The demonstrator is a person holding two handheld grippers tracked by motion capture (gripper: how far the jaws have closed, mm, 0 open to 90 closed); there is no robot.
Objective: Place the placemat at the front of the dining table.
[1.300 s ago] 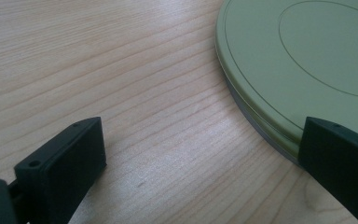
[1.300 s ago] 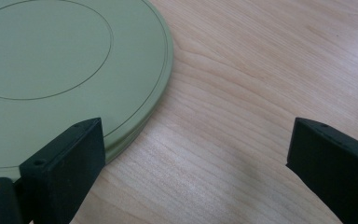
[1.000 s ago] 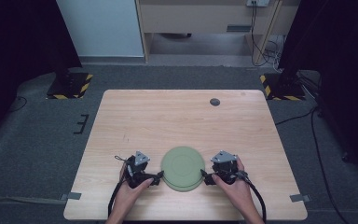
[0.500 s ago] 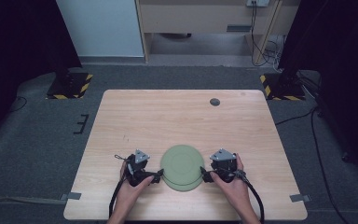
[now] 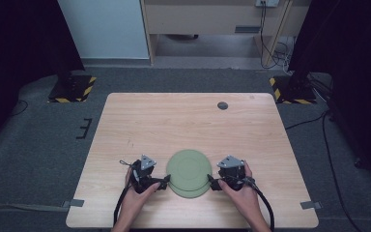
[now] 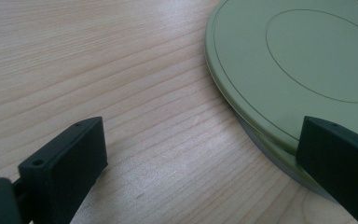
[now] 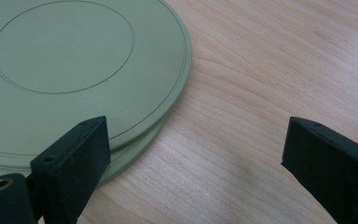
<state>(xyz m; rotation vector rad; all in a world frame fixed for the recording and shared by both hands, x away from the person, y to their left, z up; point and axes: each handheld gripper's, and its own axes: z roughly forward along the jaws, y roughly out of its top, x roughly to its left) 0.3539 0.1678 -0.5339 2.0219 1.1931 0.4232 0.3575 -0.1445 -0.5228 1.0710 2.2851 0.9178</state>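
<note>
Table: a pale wood top is seen under everything; both grippers are set low over its near edge, with bare grain between and beyond the jaws in both gripper views.

Plates: two green round plates are seen stacked upside down, foot ring up, the upper one shifted slightly off the lower so that a second rim peeks out beneath. The stack is flanked by the two grippers, one at each side, at the same depth on the table.

Left gripper: held wide open, jaws well apart and nothing gripped. In its own view the stack lies toward the right jaw, whose tip overlaps the rim; the other jaw is over bare wood.

Right gripper: likewise spread wide and empty. In its own view the stack lies toward the left jaw, which is drawn across the doubled rim; the other jaw stands well clear over wood.

Key relation: the stack sits between the grippers, inward of each, and neither is clearly nearer. No long axis is offered by a round plate, so any rim point serves. Whether a jaw touches the rim cannot be told.

Next move, as judged: the rim would have to be brought between a pair of jaws, by turning or sliding inward.

Disc: a small dark disc is noted far ahead of the right gripper.
</note>
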